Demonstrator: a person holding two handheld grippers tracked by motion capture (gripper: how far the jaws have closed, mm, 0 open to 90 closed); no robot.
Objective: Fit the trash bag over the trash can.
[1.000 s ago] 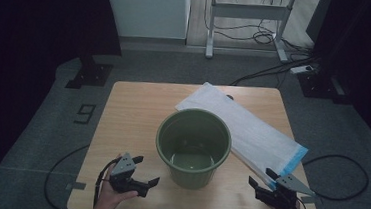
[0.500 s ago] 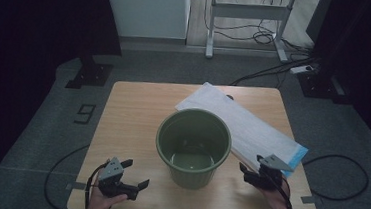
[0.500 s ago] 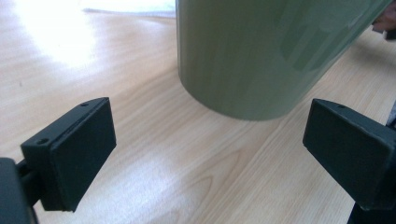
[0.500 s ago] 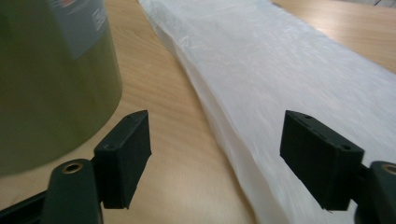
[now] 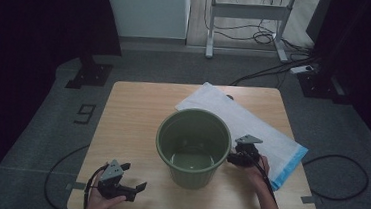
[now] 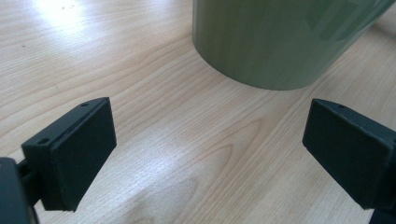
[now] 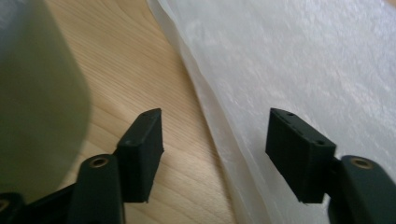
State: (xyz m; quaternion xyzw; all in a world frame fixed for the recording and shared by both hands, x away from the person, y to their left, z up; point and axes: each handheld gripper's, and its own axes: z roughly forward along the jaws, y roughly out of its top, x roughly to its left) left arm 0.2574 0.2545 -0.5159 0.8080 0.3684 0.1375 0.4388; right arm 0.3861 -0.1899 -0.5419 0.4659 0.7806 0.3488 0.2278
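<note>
An empty green bucket (image 5: 193, 145) stands upright in the middle of the wooden table (image 5: 132, 115). Behind and to its right lies a flat white plastic bag (image 5: 252, 122) with a blue end. My right gripper (image 5: 235, 156) hovers low beside the bucket's right wall, over the bag's near edge. In the right gripper view its jaws (image 7: 215, 144) straddle the bag's edge (image 7: 299, 70), with the bucket (image 7: 37, 102) at the left. They have just been closing, and the pads press on nothing. My left gripper (image 5: 133, 176) is open near the front left edge, facing the bucket's base (image 6: 280, 42).
Bare wood (image 6: 177, 140) lies between the left jaws and the bucket. Cables (image 5: 68, 170) trail off the table's near side. Beyond the table are a grey floor, a metal stand (image 5: 246, 11) and dark curtains.
My right gripper moved left and away from the near edge, from the table's front right corner to the bucket's side. My left gripper shifted slightly toward the near left edge.
</note>
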